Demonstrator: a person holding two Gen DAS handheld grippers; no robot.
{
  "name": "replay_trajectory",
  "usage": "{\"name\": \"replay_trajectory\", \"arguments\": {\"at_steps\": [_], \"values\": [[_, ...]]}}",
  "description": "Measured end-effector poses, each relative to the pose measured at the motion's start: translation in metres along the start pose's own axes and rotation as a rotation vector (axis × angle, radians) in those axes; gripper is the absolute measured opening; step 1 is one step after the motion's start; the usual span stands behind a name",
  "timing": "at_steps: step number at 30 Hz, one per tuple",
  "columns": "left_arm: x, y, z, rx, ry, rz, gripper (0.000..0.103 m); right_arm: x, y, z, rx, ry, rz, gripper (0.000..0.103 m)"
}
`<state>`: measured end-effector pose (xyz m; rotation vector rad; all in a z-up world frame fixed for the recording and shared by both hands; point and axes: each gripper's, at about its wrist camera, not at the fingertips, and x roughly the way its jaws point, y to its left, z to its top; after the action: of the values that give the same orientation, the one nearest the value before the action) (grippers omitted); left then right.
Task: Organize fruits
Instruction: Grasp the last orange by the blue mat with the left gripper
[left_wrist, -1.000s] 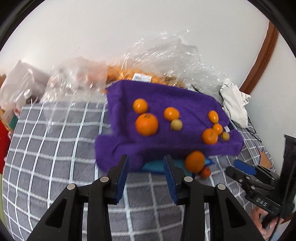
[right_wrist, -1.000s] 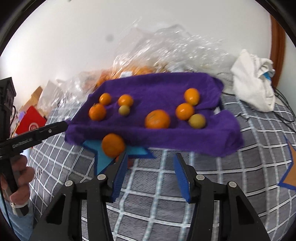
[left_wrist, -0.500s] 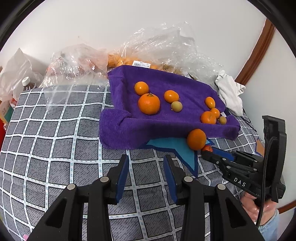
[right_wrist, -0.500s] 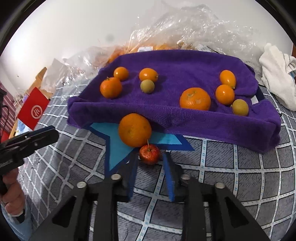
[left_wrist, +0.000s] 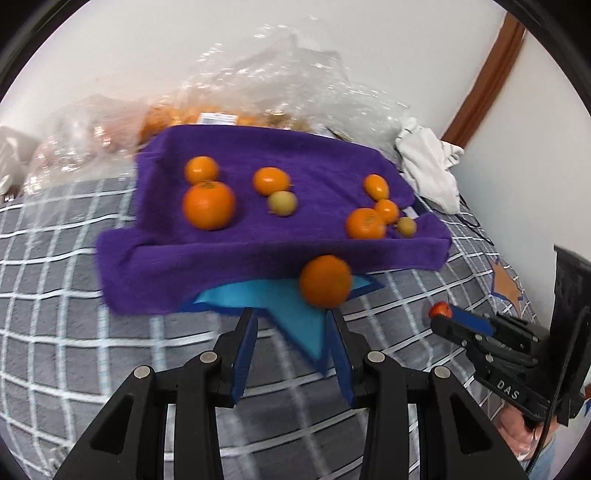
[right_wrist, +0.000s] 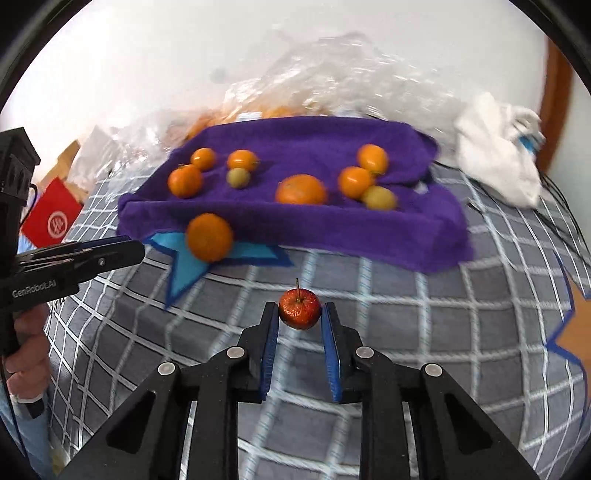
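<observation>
My right gripper is shut on a small red apple and holds it above the grey checked cover; the apple also shows in the left wrist view. A large orange lies on a blue star patch just in front of the purple towel. Several oranges and small yellow-green fruits lie on the towel, among them a big orange. My left gripper is open and empty, just short of the large orange. It shows at the left of the right wrist view.
Clear plastic bags with more oranges lie behind the towel against the white wall. A white cloth lies at the right by a wooden door frame. A red box sits at the far left.
My right gripper closed on the red apple, lifted it off the cover and pulled back. My left gripper moved closer to the large orange.
</observation>
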<state>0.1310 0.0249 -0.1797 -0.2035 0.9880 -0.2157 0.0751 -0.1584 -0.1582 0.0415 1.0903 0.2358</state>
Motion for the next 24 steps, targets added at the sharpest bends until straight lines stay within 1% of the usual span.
{"name": "replay_trajectory", "arguments": {"at_steps": [4,7,10,13,17,18,24], "values": [[0.012,-0.015,0.006,0.005,0.012,-0.009,0.037,-0.009,-0.023,-0.009,0.054,-0.010,-0.018,0.024],[0.022,-0.024,0.010,0.018,0.022,0.019,0.040,-0.016,-0.038,-0.014,0.078,-0.023,-0.032,0.024],[0.032,-0.028,0.012,0.017,0.035,0.035,0.040,-0.019,-0.049,-0.016,0.099,-0.030,-0.042,0.024],[0.041,-0.030,0.015,0.003,0.033,0.081,0.042,-0.020,-0.057,-0.016,0.117,-0.032,-0.041,0.024],[0.052,-0.028,0.017,-0.026,0.050,0.080,0.041,-0.018,-0.058,-0.011,0.122,-0.035,-0.034,0.024],[0.053,-0.028,0.016,-0.024,0.043,0.072,0.038,-0.018,-0.058,-0.010,0.120,-0.037,-0.032,0.024],[0.039,-0.027,0.015,-0.008,0.028,0.057,0.037,-0.024,-0.051,-0.003,0.099,-0.056,-0.033,0.024]]}}
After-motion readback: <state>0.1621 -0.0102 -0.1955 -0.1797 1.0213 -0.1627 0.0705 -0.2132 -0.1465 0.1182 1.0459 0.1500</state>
